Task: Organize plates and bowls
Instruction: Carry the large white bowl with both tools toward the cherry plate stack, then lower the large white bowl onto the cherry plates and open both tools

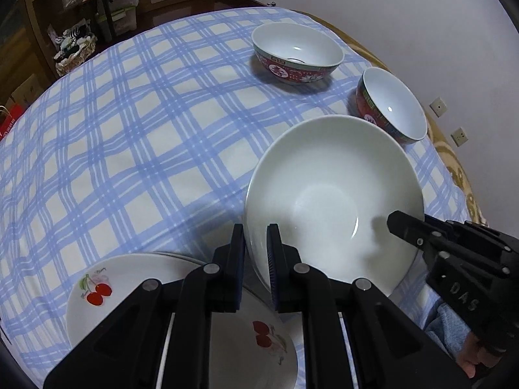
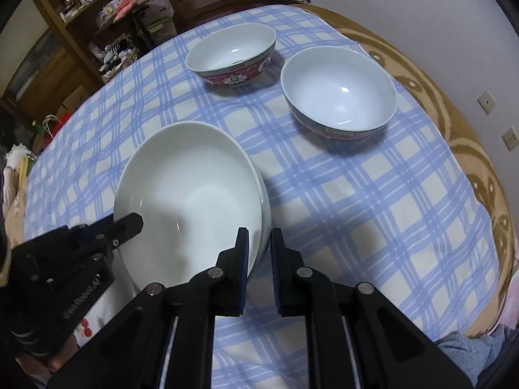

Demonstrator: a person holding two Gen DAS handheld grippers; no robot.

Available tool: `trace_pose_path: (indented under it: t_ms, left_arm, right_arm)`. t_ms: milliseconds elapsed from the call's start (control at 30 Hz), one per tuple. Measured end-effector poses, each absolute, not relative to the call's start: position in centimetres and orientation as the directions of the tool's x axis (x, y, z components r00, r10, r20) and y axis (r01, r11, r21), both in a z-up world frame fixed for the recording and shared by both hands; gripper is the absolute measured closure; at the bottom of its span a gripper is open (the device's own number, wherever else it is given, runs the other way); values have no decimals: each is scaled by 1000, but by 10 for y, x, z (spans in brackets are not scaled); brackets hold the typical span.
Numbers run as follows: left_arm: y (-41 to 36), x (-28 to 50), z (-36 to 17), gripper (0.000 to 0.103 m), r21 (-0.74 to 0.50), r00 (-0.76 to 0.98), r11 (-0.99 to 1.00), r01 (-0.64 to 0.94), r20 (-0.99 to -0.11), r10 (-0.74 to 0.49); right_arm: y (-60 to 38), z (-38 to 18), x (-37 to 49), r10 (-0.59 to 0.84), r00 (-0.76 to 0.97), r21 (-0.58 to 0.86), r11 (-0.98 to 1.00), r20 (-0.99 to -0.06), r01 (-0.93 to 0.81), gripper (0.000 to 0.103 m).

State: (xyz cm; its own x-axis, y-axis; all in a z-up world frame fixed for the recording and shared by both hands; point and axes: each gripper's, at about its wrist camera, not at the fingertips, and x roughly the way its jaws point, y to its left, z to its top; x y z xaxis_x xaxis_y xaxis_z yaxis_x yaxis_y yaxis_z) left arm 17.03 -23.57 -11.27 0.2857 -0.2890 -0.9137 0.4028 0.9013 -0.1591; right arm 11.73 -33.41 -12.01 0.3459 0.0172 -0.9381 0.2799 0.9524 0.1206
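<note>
A large white bowl (image 1: 327,194) (image 2: 194,194) hangs tilted between both grippers, just above the near part of the table. My left gripper (image 1: 256,246) is shut on its near-left rim, one pad inside and one outside. My right gripper (image 2: 259,246) is shut on the opposite rim and shows in the left wrist view (image 1: 400,222). The left gripper (image 2: 129,223) also appears in the right wrist view. Cherry-printed plates (image 1: 97,278) (image 2: 85,327) lie stacked under the bowl's left side. Two red patterned bowls stand farther back, one (image 1: 296,48) (image 2: 232,50) behind the other (image 1: 392,103) (image 2: 339,90).
A blue plaid cloth (image 1: 146,129) (image 2: 373,201) covers the round table, with a tan patterned cloth (image 2: 470,149) showing at its right edge. Wooden shelves with clutter (image 1: 78,32) stand beyond the far left. A white wall with sockets (image 2: 486,102) is on the right.
</note>
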Motion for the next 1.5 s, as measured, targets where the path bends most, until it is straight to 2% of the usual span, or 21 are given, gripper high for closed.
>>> trace_pose_path:
  t_ms: [300, 600, 700, 933, 1133, 1167, 1233, 1300, 1367, 1433, 1467, 1500]
  left_arm:
    - [-239, 168, -114, 91, -134, 295, 907, 399, -918, -265]
    - [-240, 168, -111, 91, -119, 303, 907, 404, -918, -256]
    - [-241, 166, -104, 89, -72, 341, 903, 423, -911, -233]
    - [-240, 163, -84, 88, -51, 375, 899, 436, -897, -232]
    - [-239, 163, -62, 82, -31, 413, 898, 439, -881, -232]
    - [-240, 164, -59, 78, -29, 416, 897, 440, -879, -233]
    - [-240, 165, -53, 69, -31, 425, 895, 445, -873, -242]
    - [-240, 167, -45, 57, -28, 447, 896, 444, -860, -248]
    - [-239, 168, -39, 53, -26, 464, 897, 442, -849, -253]
    - [-240, 172, -34, 44, -40, 469, 896, 442, -841, -269]
    - [-241, 175, -32, 36, -49, 468, 897, 438, -840, -274]
    - [-241, 178, -29, 32, -68, 466, 897, 436, -836, -290]
  right_arm:
    - [-335, -122, 116, 40, 347, 151, 943, -937, 297, 90]
    - [-354, -124, 114, 142, 353, 264, 907, -925, 327, 90]
    - [-351, -116, 114, 116, 374, 243, 918, -920, 313, 90]
    - [-353, -102, 112, 103, 421, 247, 920, -901, 305, 89]
    - [-354, -84, 110, 51, 478, 217, 929, -877, 299, 89]
    - [-354, -82, 111, 41, 481, 206, 933, -876, 296, 89]
    - [-356, -79, 111, 23, 484, 189, 936, -875, 297, 83]
    - [-360, -75, 111, 6, 492, 180, 935, -871, 306, 64]
    - [-366, -68, 111, -10, 507, 175, 932, -862, 316, 54]
    - [-371, -61, 110, -23, 524, 176, 929, -852, 326, 44]
    - [-374, -57, 110, -32, 531, 174, 927, -847, 333, 36]
    - [-377, -54, 111, -42, 539, 169, 927, -841, 336, 27]
